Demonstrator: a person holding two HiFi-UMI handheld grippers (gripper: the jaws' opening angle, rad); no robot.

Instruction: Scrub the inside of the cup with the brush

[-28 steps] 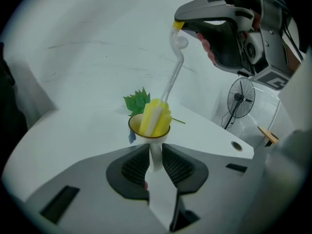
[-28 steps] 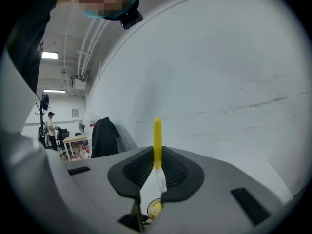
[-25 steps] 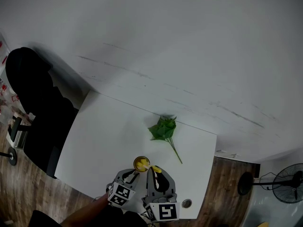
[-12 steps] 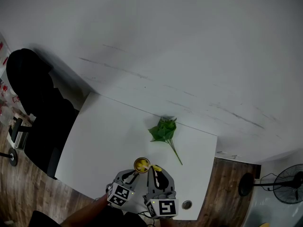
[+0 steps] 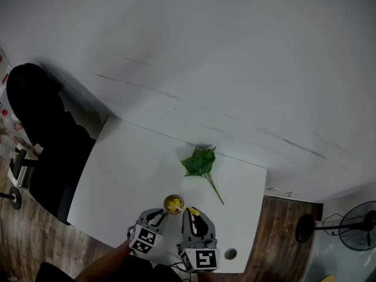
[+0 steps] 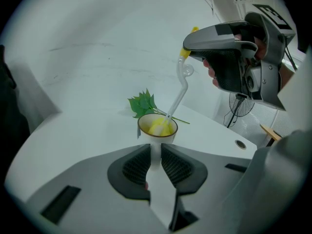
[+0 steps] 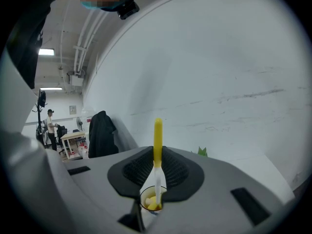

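White table (image 5: 129, 169), set against a scuffed white wall (image 5: 235, 51); wood-look floor (image 5: 35, 239) around it.

Item 1: cup (image 6: 157, 133). White outside, dark rim, upright, close to the table's near edge and right of its middle. Contents: the yellow sponge head of the brush, filling much of the inside.

Item 2: brush (image 6: 181, 89). Clear, bent stem rising out of the cup, ending in a yellow handle tip. The head sits inside the cup and the stem leans toward the right gripper.

Item 3: left gripper (image 6: 156, 152). The jaws stand narrow and have just been closing. A white part on the cup's near side lies between the ribbed pads, which press on it. The cup stands just beyond the fingertips.

Item 4: right gripper (image 7: 157, 167). The jaws are nearly together, clamped on the brush's upper stem, with the yellow tip standing up above the pads. The cup is directly below the fingertips.

Item 5: green leafy sprig (image 5: 200, 162). It lies flat near the table's far edge, well apart from the cup, stem pointing toward the right edge.

Item 6: round hole (image 5: 230, 254) in the tabletop at the near right corner.

Item 7: black chair (image 5: 41, 128), beside the left edge.

Item 8: 1 floor fan (image 5: 358, 225), beyond the right edge.
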